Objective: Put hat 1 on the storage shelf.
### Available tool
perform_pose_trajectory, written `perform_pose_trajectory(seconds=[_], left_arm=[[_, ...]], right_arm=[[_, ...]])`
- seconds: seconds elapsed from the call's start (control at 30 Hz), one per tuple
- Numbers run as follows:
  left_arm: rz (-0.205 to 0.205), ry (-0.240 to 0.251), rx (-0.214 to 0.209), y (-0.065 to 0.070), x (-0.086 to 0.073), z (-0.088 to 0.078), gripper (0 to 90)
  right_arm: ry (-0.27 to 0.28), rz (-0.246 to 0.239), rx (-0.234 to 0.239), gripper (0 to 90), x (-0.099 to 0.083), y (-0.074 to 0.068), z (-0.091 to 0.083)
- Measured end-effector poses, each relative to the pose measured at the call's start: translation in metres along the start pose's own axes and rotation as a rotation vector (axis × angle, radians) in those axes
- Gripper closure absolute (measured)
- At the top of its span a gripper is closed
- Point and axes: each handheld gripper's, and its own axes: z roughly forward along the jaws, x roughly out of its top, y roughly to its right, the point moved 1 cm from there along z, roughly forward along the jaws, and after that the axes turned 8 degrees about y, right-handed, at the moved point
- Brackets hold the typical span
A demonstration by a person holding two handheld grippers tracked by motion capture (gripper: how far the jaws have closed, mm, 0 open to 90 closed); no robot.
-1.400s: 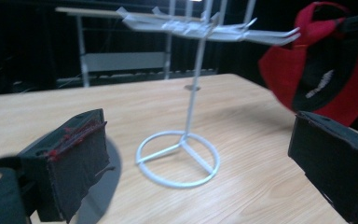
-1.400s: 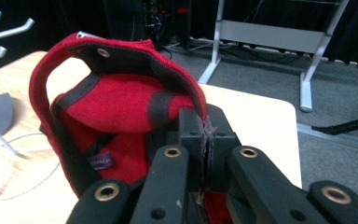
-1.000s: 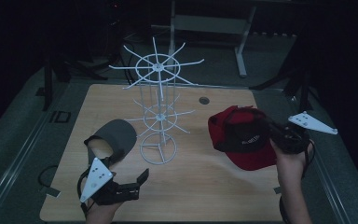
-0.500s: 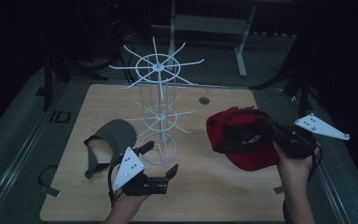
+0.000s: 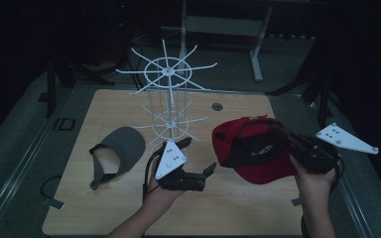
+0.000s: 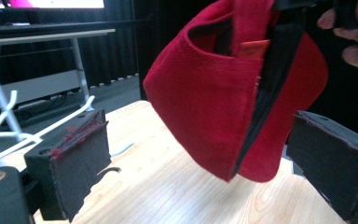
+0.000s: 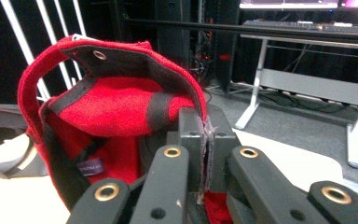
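Red fabric baseball cap held aloft at the right of a light wooden table, gripper jaws parted beside it.

Light wooden rectangular table [image 5: 129,106]; tall white wire rotating display rack [image 5: 168,99], upright at centre-back of the table; red fabric baseball cap with black inner band [image 5: 250,148], lifted clear of the tabletop at right, its edge pinched between the closed jaws of the right gripper [image 7: 205,140]; grey sun visor with curved brim [image 5: 121,148], lying flat at left, well apart from the cap; left gripper [image 5: 201,166], in front of the rack base, jaws spread wide and grasping nothing, aimed at the cap, which hangs just ahead of them in the left gripper view.
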Motion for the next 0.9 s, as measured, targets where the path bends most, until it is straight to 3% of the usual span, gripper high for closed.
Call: perform_pose_trajectory(seconds=[0.4, 0.63, 0.73, 0.8, 0.9], left_arm=[[0.016, -0.043, -0.026, 0.011, 0.01, 0.036, 6.5], [0.025, -0.033, 0.009, 0.014, 0.015, 0.047, 15.4], [0.032, -0.031, 0.027, 0.015, 0.016, 0.05, 23.8], [0.053, -0.035, 0.025, 0.015, 0.018, 0.052, 34.5], [0.052, -0.019, 0.041, 0.015, 0.021, 0.052, 51.3]], right_arm=[[0.039, -0.002, 0.056, 88.0, 0.009, -0.01, -0.011], [0.048, -0.005, 0.073, 87.9, 0.01, -0.013, -0.016], [0.046, -0.005, 0.071, 87.9, 0.009, -0.012, -0.016], [0.04, 0.005, 0.075, 87.9, 0.006, -0.011, -0.015], [0.025, 0.007, 0.077, 87.9, 0.001, -0.012, -0.014]])
